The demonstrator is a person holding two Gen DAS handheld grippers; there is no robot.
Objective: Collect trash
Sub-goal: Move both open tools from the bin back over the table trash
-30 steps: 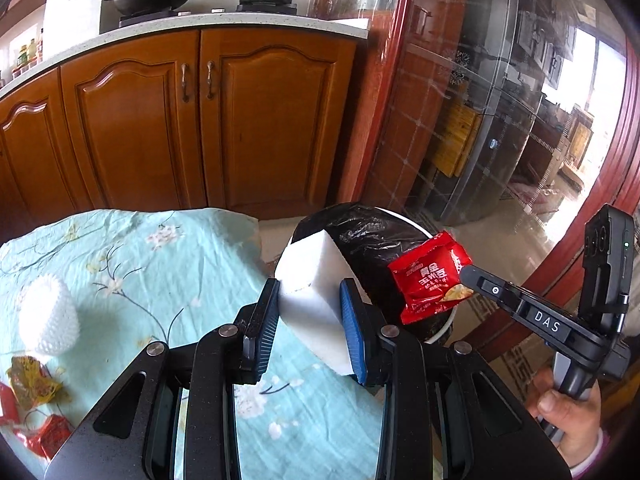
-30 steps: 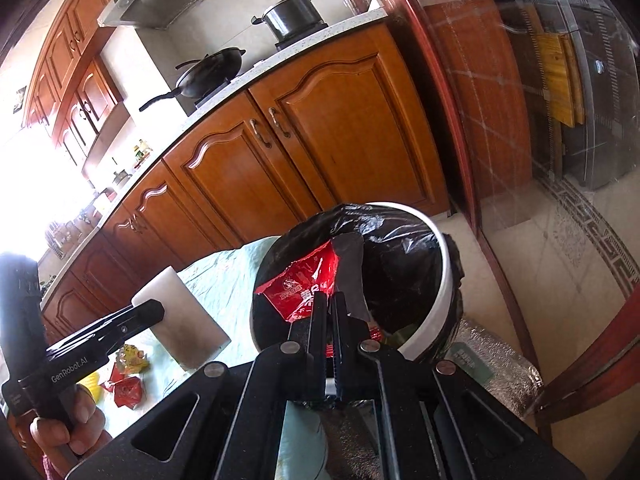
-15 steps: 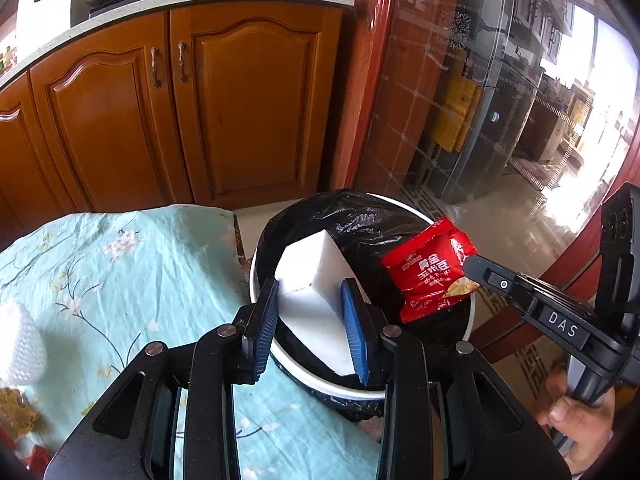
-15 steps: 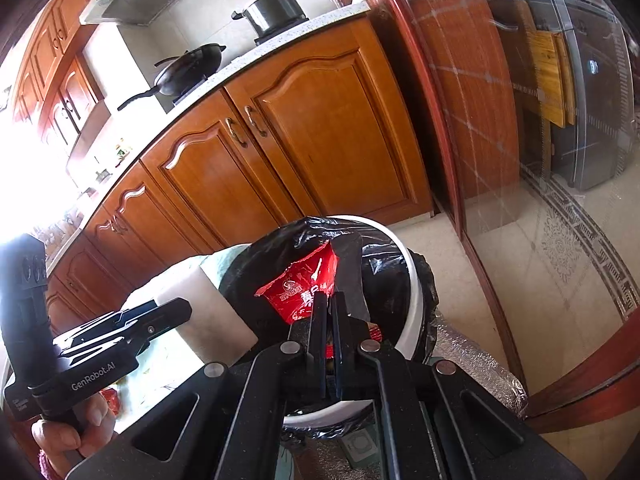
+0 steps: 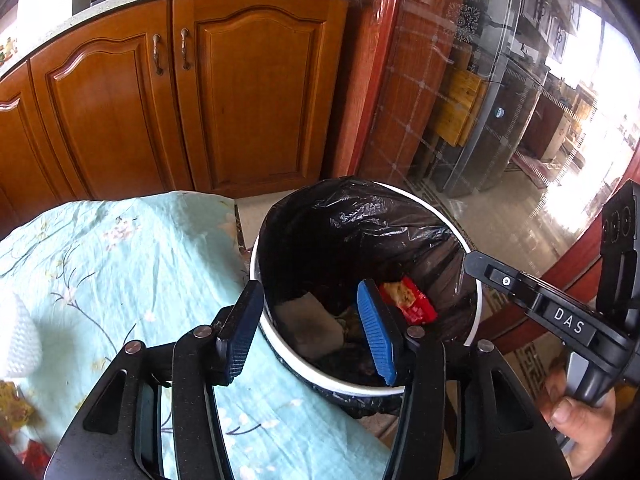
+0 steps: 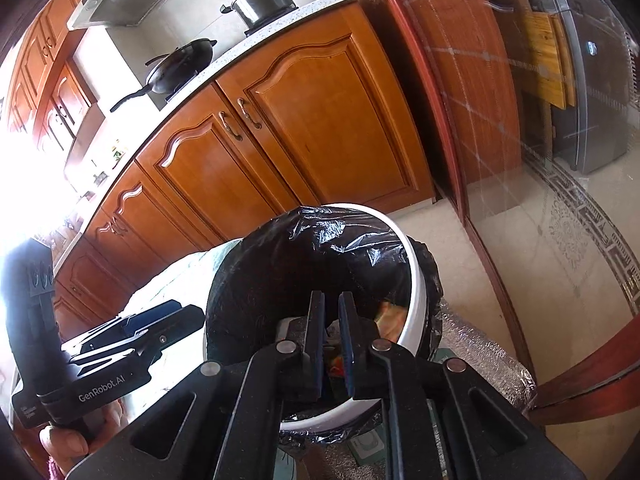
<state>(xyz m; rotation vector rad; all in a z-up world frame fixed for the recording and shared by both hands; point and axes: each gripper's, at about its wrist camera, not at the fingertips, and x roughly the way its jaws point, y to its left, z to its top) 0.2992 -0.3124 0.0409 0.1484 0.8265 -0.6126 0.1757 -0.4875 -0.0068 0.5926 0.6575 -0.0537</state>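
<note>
Trash sits at the bottom of the black-lined white bin (image 5: pixel 472 320): a red snack wrapper (image 5: pixel 412 300) and a pale foam block (image 5: pixel 308 328) lie side by side inside it. Left gripper (image 5: pixel 310 320) hangs over the bin's near rim, its blue-padded jaws opening with nothing between them. Right gripper (image 6: pixel 331 332) points into the bin too, jaws just parting, a narrow gap and nothing pinched. Beside the bin, the tabletop (image 5: pixel 132 264) edge carries a floral cloth with scraps at its near left corner.
</note>
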